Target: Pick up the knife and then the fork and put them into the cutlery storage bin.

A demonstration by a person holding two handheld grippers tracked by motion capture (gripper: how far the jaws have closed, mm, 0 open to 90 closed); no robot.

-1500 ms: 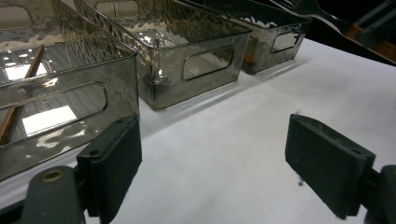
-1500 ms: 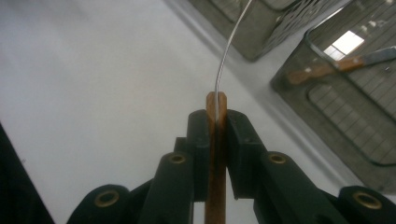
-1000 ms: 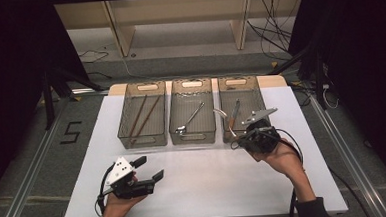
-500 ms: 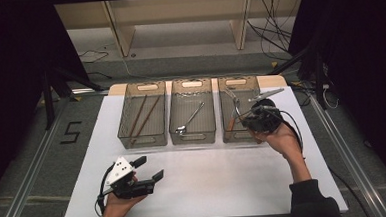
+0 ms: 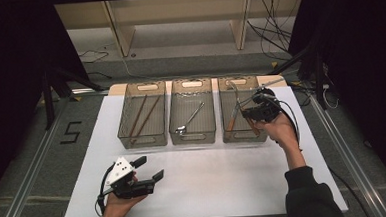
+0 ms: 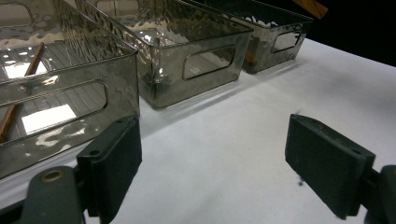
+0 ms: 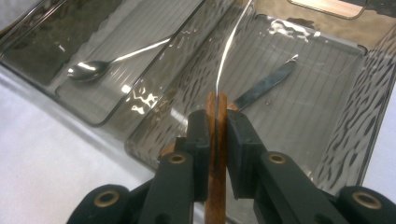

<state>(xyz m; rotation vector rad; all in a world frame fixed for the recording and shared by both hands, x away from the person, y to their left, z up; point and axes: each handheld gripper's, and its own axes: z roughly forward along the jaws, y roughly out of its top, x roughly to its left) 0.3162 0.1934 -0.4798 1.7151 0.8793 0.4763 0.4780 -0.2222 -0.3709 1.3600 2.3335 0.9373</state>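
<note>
High view showed a white table (image 5: 210, 187) with three clear bins in a row toward twelve o'clock. At one o'clock stood the right bin (image 5: 242, 136), with one knife (image 7: 266, 86) lying inside. Above it hovered the right gripper (image 7: 217, 123), jaws nearly together and clamped on the wooden handle of a second knife (image 7: 229, 51). At seven o'clock rested the left gripper (image 5: 146, 171), jaws wide apart, holding nothing. The step would likely go best by lowering the second knife flat beside the first, clear of the walls, before letting go.

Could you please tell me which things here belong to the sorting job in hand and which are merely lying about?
In the job:
right gripper
wooden-handled knife clamped in it
right bin with a second knife

Lying about:
left gripper, open, resting
middle bin's spoon
left bin's chopsticks
</note>
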